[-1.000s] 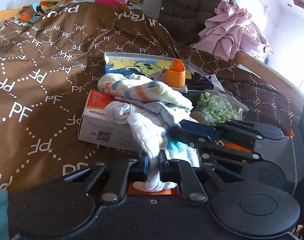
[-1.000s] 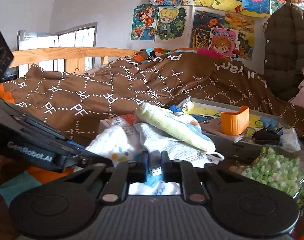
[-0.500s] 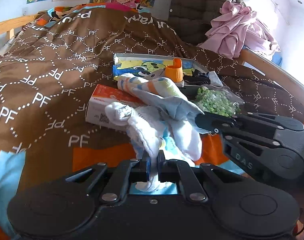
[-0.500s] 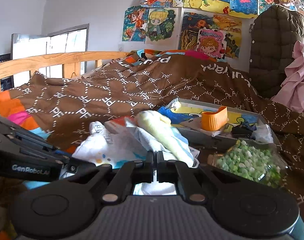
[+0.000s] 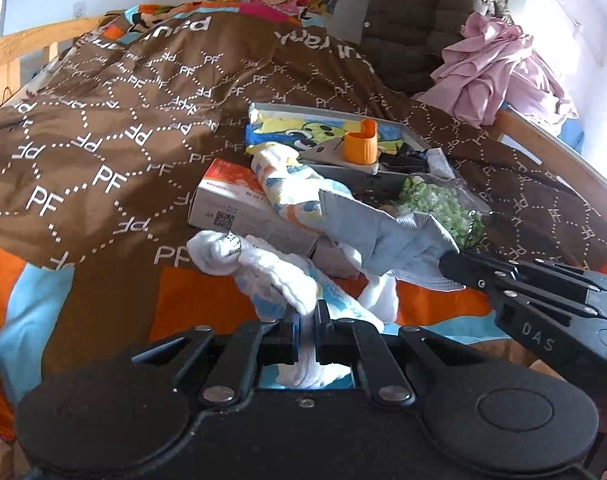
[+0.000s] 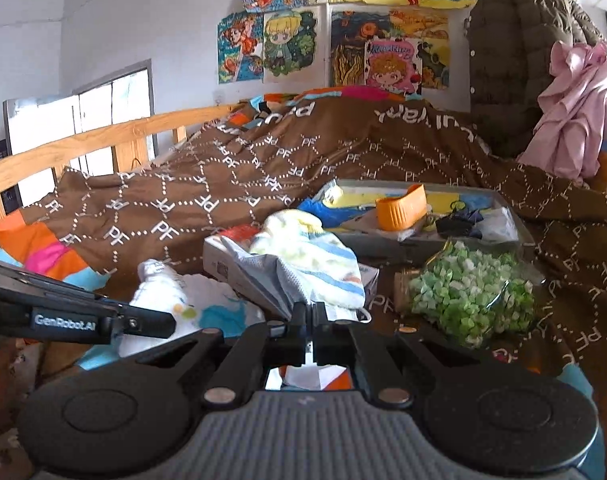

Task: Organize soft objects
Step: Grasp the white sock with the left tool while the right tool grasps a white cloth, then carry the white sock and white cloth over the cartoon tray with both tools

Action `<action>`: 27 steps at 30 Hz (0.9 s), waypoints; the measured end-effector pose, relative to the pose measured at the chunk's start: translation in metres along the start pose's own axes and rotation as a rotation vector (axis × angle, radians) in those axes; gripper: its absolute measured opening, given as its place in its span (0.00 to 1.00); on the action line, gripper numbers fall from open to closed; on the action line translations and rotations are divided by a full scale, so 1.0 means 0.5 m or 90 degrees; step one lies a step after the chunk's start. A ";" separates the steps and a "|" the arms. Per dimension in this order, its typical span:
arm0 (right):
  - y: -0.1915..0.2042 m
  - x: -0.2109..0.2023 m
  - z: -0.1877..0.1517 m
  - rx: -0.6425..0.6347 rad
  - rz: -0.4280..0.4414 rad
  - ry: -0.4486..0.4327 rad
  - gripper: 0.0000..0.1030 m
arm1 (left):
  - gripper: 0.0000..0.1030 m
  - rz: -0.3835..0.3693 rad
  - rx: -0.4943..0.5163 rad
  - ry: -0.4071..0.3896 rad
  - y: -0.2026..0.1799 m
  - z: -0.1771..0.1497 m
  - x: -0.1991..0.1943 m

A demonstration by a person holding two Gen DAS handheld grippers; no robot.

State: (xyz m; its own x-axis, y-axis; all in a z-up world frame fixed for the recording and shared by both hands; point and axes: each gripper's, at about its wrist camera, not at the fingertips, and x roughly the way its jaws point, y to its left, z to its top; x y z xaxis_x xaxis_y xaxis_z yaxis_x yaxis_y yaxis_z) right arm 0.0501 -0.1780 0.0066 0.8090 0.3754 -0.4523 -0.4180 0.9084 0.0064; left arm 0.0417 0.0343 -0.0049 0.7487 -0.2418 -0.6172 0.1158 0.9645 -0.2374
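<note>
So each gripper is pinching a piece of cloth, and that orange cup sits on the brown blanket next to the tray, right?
Nearly. The left gripper and right gripper each pinch cloth, but the orange cup sits inside the tray, not on the brown blanket; the left wrist view shows it.

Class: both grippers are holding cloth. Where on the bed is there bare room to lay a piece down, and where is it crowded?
Free: the brown quilt left of the white box, toward the wooden rail. Crowded: the box, the tray and the bag of green bits.
</note>
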 end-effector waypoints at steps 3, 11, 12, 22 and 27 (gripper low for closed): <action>-0.003 0.025 -0.009 0.005 -0.003 0.011 0.07 | 0.06 0.006 -0.012 0.003 0.003 0.001 0.009; -0.008 0.052 -0.011 0.029 0.024 0.012 0.19 | 0.06 0.004 -0.025 0.010 0.008 0.009 0.016; -0.007 0.054 -0.012 0.029 0.029 0.014 0.20 | 0.06 0.004 -0.024 0.009 0.007 0.009 0.017; 0.015 0.050 -0.014 0.003 0.026 0.011 0.04 | 0.06 0.007 -0.017 -0.010 -0.008 0.012 0.006; 0.005 0.010 0.002 0.025 0.010 -0.051 0.02 | 0.05 0.009 -0.016 -0.055 -0.025 0.032 -0.026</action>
State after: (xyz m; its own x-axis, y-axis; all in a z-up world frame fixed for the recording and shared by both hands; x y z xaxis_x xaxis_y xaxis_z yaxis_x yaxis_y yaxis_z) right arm 0.0535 -0.1739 0.0056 0.8331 0.4022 -0.3796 -0.4162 0.9080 0.0487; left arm 0.0409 0.0269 0.0182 0.8036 -0.2171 -0.5542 0.0893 0.9645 -0.2484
